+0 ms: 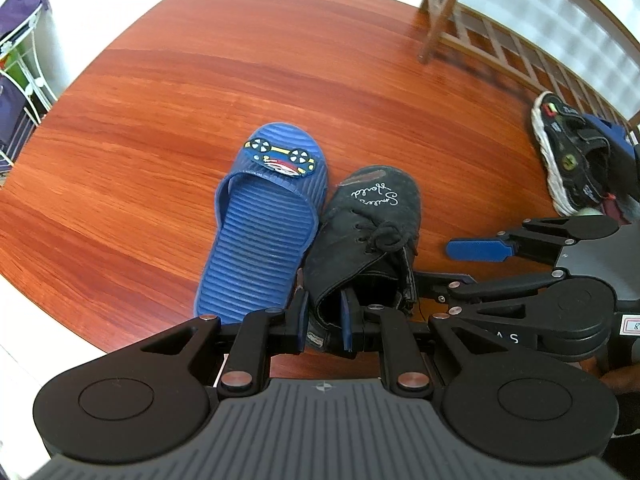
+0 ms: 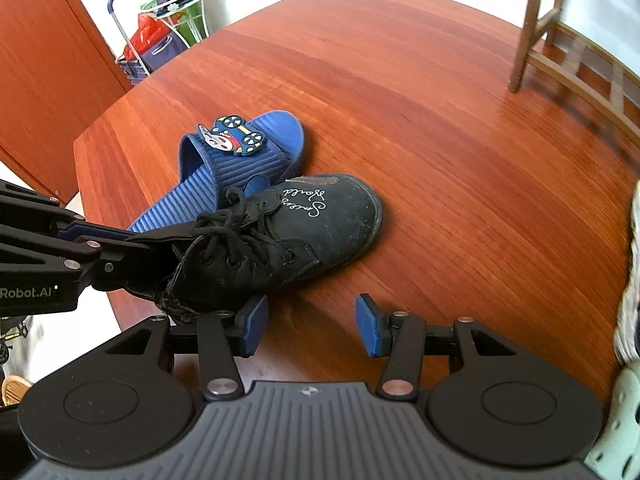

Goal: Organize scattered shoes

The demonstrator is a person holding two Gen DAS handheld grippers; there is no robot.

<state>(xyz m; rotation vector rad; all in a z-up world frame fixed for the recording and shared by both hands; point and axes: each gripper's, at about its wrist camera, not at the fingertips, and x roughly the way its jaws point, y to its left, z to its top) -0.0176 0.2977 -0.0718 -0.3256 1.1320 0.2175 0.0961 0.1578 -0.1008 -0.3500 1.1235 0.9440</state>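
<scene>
Pinching black shoe [image 1: 368, 232], left claw [image 1: 325, 322]

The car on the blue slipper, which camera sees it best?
The left wrist view: the car faces the camera flat, both wheels plain. In the right wrist view the car sits on the slipper at an angle, farther back but unhidden.

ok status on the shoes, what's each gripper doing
Left gripper shut on black lace-up shoe, pinching its heel collar. Right gripper open, empty, beside that shoe. Blue slipper touching the shoe's side. Black sandal lies apart by the wooden rack.
</scene>
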